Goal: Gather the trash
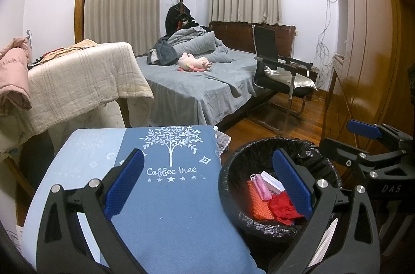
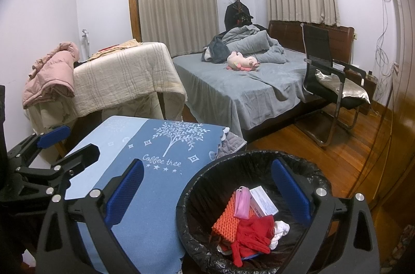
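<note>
A round bin (image 1: 233, 170) (image 2: 197, 183) lined with a black bag stands on the floor beside a blue "Coffee tree" cloth (image 1: 166, 196) (image 2: 145, 183). Inside lie an orange knitted piece (image 2: 228, 219), a red glove (image 2: 253, 235), a pink pouch (image 2: 242, 201), a white box (image 2: 263, 201) and white crumpled paper (image 2: 281, 228). My left gripper (image 1: 210, 185) is open with nothing held, one finger over the cloth and one over the bin. My right gripper (image 2: 207, 191) is open and empty above the bin's left rim. Each gripper shows in the other's view, the right gripper (image 1: 363, 134) and the left gripper (image 2: 54, 136).
A grey bed (image 2: 246, 84) with a pink plush toy (image 2: 242, 61) lies ahead. A black chair (image 2: 329, 77) stands on the wood floor to the right. A cream-draped rack (image 2: 124, 74) with a pink jacket (image 2: 52, 74) is at left. A wooden wardrobe (image 1: 368, 40) runs along the right.
</note>
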A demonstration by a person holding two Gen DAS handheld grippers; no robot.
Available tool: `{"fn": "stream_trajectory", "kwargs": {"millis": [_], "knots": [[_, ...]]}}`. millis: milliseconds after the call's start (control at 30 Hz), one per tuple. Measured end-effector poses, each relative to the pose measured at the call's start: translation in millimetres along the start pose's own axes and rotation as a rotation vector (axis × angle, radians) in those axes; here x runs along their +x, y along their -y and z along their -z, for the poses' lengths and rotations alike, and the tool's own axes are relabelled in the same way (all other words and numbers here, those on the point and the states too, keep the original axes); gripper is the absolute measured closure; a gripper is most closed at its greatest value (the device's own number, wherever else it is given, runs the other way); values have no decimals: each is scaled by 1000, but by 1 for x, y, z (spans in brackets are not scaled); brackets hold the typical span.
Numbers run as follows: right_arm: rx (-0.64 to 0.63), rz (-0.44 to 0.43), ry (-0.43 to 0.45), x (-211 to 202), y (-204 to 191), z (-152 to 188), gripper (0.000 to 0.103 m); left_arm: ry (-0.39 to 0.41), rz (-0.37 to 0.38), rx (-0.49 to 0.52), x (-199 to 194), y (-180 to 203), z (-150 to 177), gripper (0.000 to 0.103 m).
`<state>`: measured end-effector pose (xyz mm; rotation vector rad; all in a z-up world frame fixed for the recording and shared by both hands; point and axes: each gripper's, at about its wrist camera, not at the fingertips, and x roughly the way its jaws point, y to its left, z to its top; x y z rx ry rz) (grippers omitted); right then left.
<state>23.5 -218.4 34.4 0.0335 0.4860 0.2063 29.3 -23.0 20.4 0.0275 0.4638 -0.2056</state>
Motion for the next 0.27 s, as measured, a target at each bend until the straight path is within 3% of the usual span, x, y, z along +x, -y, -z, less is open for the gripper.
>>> {"fn": "stream_trajectory", "kwargs": {"millis": [267], "knots": [[0, 0, -1, 0, 0, 0, 6, -4, 0, 0, -1, -1, 3, 6]]}}
